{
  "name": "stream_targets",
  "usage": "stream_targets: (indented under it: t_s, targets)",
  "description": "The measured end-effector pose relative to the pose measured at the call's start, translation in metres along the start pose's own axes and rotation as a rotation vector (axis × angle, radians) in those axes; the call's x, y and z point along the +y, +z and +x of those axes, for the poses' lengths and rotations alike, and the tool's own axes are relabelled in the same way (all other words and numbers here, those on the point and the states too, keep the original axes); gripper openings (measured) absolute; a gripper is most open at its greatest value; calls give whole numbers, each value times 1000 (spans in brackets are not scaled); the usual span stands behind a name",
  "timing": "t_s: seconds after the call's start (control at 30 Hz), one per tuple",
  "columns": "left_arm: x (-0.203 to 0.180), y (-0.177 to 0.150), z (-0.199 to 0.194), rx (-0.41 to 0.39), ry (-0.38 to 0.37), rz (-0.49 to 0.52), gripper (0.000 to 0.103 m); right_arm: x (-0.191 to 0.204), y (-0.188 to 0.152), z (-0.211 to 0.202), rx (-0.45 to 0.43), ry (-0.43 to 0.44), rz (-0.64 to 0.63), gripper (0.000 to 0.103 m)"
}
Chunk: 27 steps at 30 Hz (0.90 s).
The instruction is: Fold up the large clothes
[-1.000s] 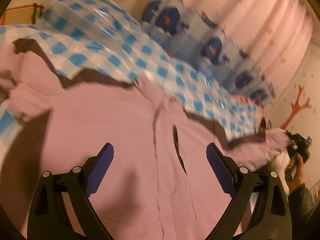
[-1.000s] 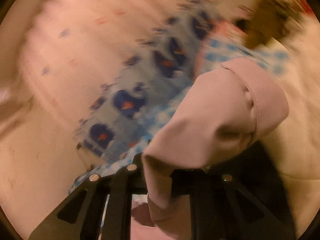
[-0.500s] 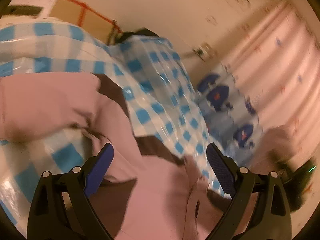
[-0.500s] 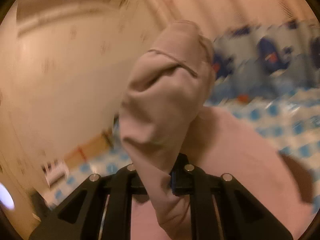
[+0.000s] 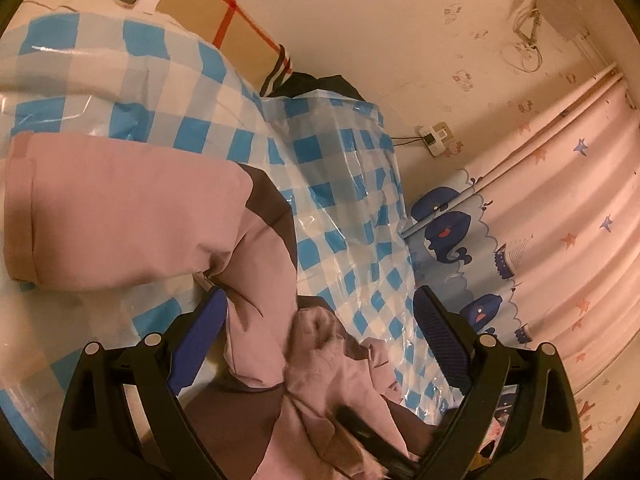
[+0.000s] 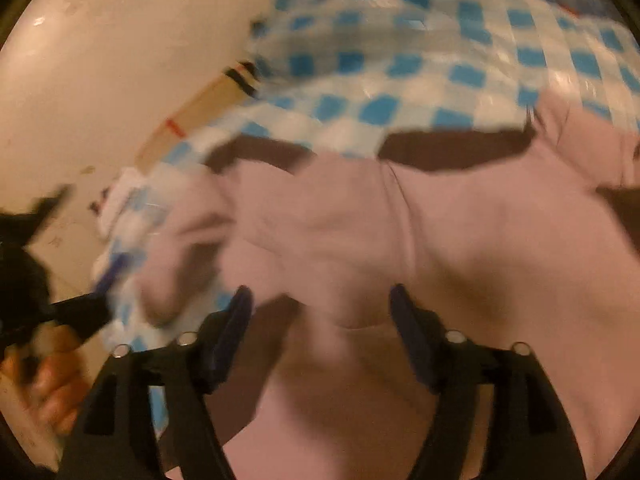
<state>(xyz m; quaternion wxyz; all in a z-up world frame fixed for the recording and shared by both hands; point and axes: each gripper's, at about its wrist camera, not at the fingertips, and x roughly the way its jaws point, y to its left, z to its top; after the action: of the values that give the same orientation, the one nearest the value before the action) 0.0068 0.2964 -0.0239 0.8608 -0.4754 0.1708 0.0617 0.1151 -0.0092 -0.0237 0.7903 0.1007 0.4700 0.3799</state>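
We are mid-fold, right tool [image 6: 320,320] just opening and letting go of the pink garment [image 6: 400,232] lying ahead on the checkered bench [image 5: 192,92], left tool [image 5: 320,340] released, body folds remaining.

The blue-and-white checked plastic sheet [image 5: 336,208] lies bare and passable to the right of the crumpled pink cloth garment [image 5: 132,216], up to the whale-printed curtain [image 5: 460,240] and pink star-printed curtain [image 5: 560,200] that close off that side. At the far edge a brown cardboard box with red tape [image 5: 224,28] stands against the cream wall [image 5: 400,20], hemming the sheet in there. The garment's bunched folds fill the space just ahead of the left gripper [image 5: 320,328], and in the blurred right wrist view pink cloth spreads before the parted right gripper [image 6: 320,312], leaving clear sheet only beyond it.
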Motion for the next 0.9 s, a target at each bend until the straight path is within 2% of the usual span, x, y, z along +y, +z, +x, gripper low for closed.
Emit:
stream_targets:
  t_s: [0.1,0.2,0.23,0.3,0.37,0.4,0.47,0.5,0.57,0.6,0.63,0.67,0.7,0.73,0.83,0.87,0.9]
  targets:
    - [-4,-2,1,9,-8,17,90,14,4,-18,-41,-63,-71,85]
    - [-15,-10,12,85,-7,101,90,1,10,-55,-242,-215,-69,85]
    - [-24,-16,20,135,-7,159,90,-13,12,-67,-301,-258,-46,85]
    - [-43,-28,33,173,-16,249,90,-59,17,-92,-400,-341,50,85]
    - [-78,-48,61,217,-60,370,90,-116,21,-108,-446,-379,173,85]
    - [-88,-55,70,230,-74,403,90,-137,21,-114,-463,-390,213,85]
    - [-120,-82,104,282,-136,538,90,-170,19,-126,-495,-403,293,85]
    - [-130,-98,122,312,-133,607,90,-187,17,-131,-501,-418,323,85]
    - [-135,-135,175,444,-41,740,90,-208,11,-133,-484,-445,344,85]
    - [-122,-149,204,495,65,758,90,-221,3,-132,-473,-470,329,85]
    - [-109,-153,220,522,127,744,90,-238,-8,-127,-444,-523,314,85]
    - [-91,-159,235,574,139,718,80,-261,-21,-122,-403,-505,346,85]
    - [-77,-167,242,598,106,725,79,-276,-31,-123,-413,-429,403,81]
    - [-75,-174,241,580,117,776,79,-286,-36,-129,-447,-374,453,80]
    - [-87,-187,231,533,184,902,79,-277,-29,-135,-407,-404,434,80]
    - [-92,-183,222,506,172,901,79,-269,-29,-140,-422,-406,425,81]
    - [-97,-177,211,477,143,890,81,-253,-32,-154,-482,-385,390,82]
